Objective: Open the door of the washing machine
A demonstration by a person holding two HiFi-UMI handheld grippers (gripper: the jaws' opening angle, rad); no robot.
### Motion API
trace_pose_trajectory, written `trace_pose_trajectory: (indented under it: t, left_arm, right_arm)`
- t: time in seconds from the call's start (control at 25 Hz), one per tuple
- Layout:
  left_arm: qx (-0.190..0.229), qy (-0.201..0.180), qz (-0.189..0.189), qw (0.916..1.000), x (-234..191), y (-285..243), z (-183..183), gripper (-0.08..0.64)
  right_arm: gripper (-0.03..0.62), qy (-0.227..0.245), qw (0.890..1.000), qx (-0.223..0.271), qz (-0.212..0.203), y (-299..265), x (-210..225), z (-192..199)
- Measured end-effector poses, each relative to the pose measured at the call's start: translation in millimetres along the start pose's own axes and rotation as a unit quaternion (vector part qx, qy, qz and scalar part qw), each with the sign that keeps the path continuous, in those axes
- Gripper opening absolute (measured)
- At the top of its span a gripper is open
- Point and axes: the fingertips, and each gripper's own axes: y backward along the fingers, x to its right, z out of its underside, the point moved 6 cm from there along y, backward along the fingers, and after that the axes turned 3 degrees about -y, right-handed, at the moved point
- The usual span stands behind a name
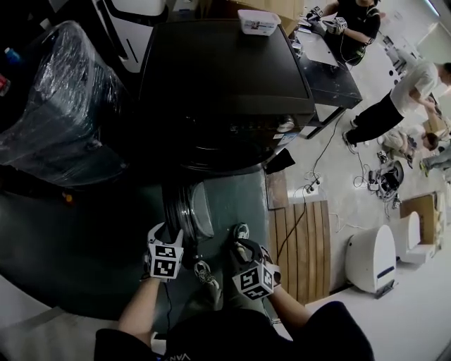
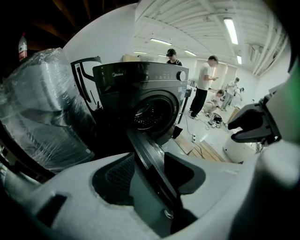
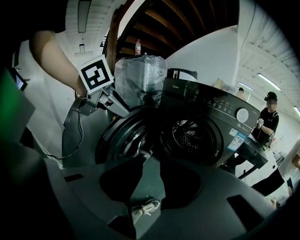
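The dark front-loading washing machine (image 1: 225, 77) stands ahead with its round door (image 1: 184, 211) swung out toward me, and the drum opening (image 3: 190, 136) is exposed. My left gripper (image 1: 169, 231) is at the door's outer rim. In the left gripper view the door's edge (image 2: 150, 159) runs between the jaws of the left gripper (image 2: 152, 176); the right pad (image 2: 187, 173) lies against it and a gap shows at the left pad. My right gripper (image 1: 245, 248) hovers beside the door, open, with only floor and a shoe (image 3: 143, 206) seen between the jaws of the right gripper (image 3: 149, 180).
A plastic-wrapped appliance (image 1: 56, 106) stands left of the machine. A white box (image 1: 258, 21) sits on the machine's top. To the right lie a wooden pallet (image 1: 303, 247), cables (image 1: 317, 185) and a white rounded device (image 1: 371, 257). People (image 1: 394, 99) are at the far right.
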Motion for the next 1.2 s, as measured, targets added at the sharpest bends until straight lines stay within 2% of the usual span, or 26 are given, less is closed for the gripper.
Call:
trace_pose_trajectory:
  t: [0.12,0.28,0.48,0.6,0.76,1.2]
  left_arm:
    - [-0.001,0.02,-0.026,0.9995,-23.4,5.9,16.9,0.201]
    - [0.012,0.028,-0.069,0.9972,-60.6,13.6,24.7,0.201]
    - [0.0,0.014,-0.101,0.9948,-111.8,19.0,33.7,0.199]
    - [-0.012,0.004,-0.114,0.9934,-135.6,21.1,34.1,0.199]
    - [-0.021,0.009,-0.128,0.9916,-164.5,18.0,35.1,0.199]
    - [-0.045,-0.024,-0.153,0.987,-223.0,10.3,25.3,0.215]
  right_arm:
    - [0.12,0.007,1.0,0.0,-0.002,3.6,-13.6,-5.4]
    - [0.119,0.01,1.0,-0.001,-0.006,2.5,-29.2,-13.6]
    - [0.115,0.012,1.0,0.008,-0.014,-3.1,-49.6,-29.9]
    - [0.115,0.013,1.0,0.013,-0.017,-7.7,-55.9,-39.9]
    - [0.115,0.016,0.999,0.02,-0.025,-16.3,-59.6,-53.2]
    - [0.115,0.056,0.996,0.017,-0.073,-55.3,-52.0,-91.7]
